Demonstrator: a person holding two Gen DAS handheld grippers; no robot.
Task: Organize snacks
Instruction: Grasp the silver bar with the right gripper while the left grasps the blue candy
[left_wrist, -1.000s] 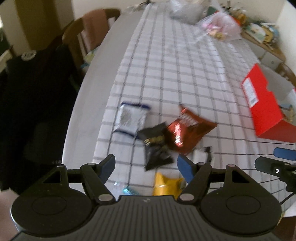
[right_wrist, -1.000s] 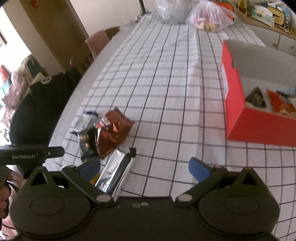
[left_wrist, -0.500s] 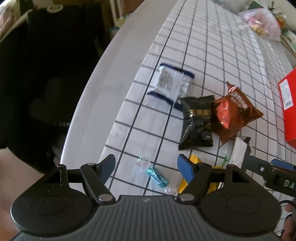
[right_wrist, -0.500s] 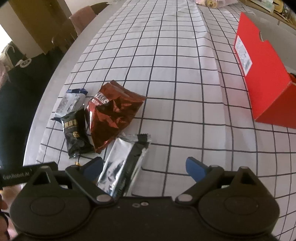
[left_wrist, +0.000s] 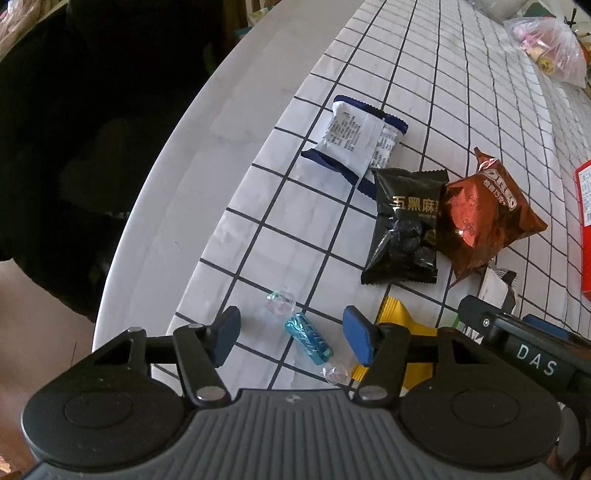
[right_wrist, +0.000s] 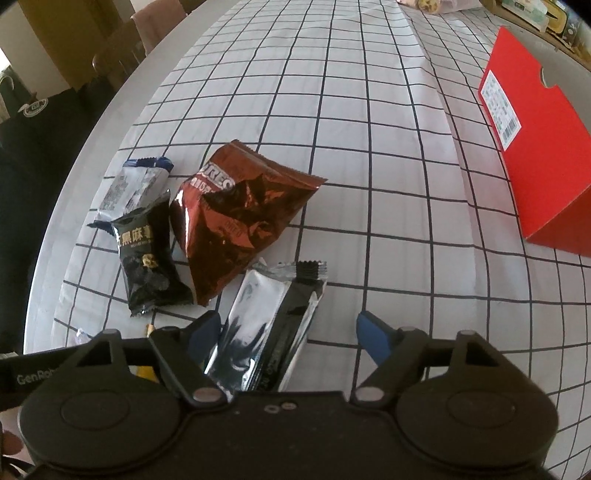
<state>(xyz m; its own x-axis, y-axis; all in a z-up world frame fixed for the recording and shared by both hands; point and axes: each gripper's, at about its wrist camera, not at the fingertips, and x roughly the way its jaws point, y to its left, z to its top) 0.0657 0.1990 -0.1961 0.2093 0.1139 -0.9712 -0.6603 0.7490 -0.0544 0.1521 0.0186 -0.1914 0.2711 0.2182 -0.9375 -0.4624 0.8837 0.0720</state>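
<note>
1. The left gripper (left_wrist: 291, 334) hangs with its jaws spread wide and nothing between the pads, low over one blue-wrapped candy (left_wrist: 308, 338) that lies on the grid-checked tablecloth (left_wrist: 436, 96).
2. The right gripper (right_wrist: 286, 328) is likewise spread wide and empty, with one silver-and-black snack bar (right_wrist: 269, 328) lying between its fingers on the cloth.
3. Loose snacks on the cloth, one of each: a white-and-blue packet (left_wrist: 356, 142), a black sesame snack packet (left_wrist: 406, 225), a brown Oreo bag (left_wrist: 480, 221) and a yellow packet (left_wrist: 397, 321) partly hidden behind the left gripper.
4. The black packet touches the white-and-blue one and the Oreo bag.
5. One red box (right_wrist: 539, 147) stands well apart to the right.
6. One clear plastic bag (left_wrist: 550, 55) sits at the far end.
</note>
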